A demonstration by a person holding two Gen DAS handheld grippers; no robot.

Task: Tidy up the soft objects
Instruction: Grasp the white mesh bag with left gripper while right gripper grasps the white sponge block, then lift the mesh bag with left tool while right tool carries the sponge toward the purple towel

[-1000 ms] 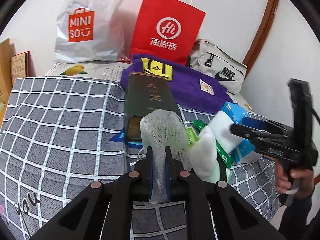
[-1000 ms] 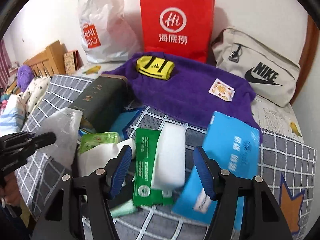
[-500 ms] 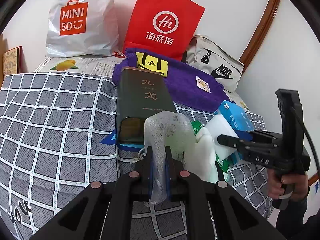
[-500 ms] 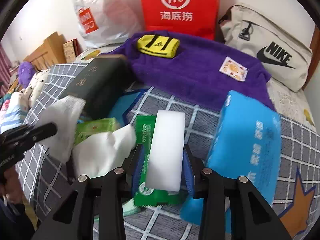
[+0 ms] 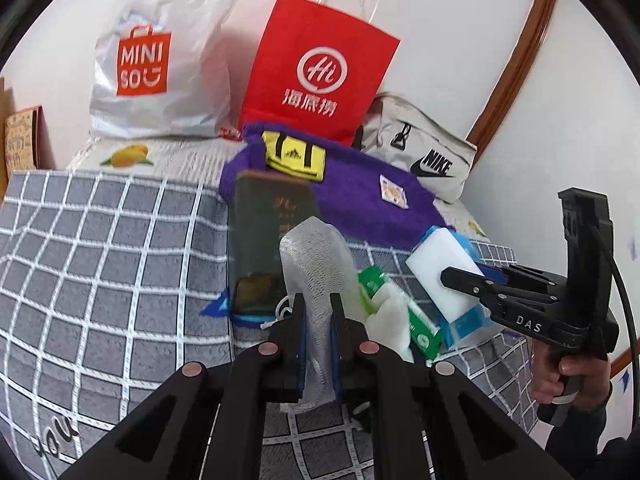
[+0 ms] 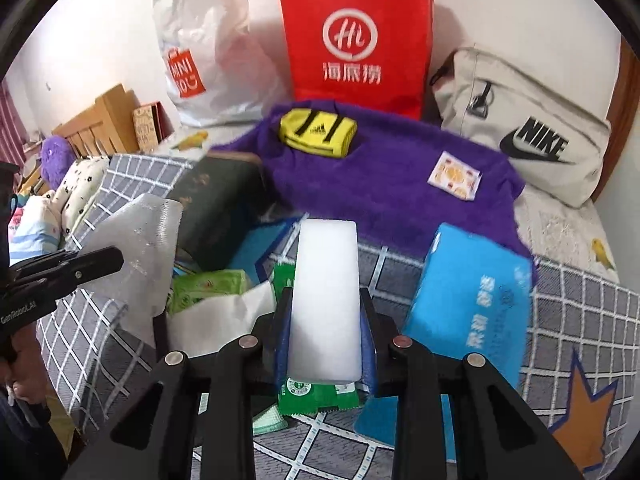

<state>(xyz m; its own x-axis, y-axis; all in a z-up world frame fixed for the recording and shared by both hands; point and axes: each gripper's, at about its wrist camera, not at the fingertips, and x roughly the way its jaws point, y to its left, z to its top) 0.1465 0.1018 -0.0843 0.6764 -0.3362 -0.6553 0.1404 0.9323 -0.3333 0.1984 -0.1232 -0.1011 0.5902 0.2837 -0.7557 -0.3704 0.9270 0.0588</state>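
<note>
- Fingers of the left gripper (image 5: 318,334) squeeze a white mesh cloth (image 5: 316,256).
- Right gripper (image 6: 325,336) fingers hold the white sponge (image 6: 326,292).
- Green packs (image 6: 208,286) at 9 o'clock and a blue pack (image 6: 472,300) at 3 o'clock are left.

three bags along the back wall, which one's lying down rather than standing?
The beige Nike bag. It lies slumped on its side at the right end of the row. The white Miniso bag and red Hi paper bag both stand upright against the wall.

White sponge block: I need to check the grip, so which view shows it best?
Right wrist view: the white sponge block fills the centre, clamped between both fingers of the right tool. The left wrist view shows it small, off to the side, partly hidden.
</note>
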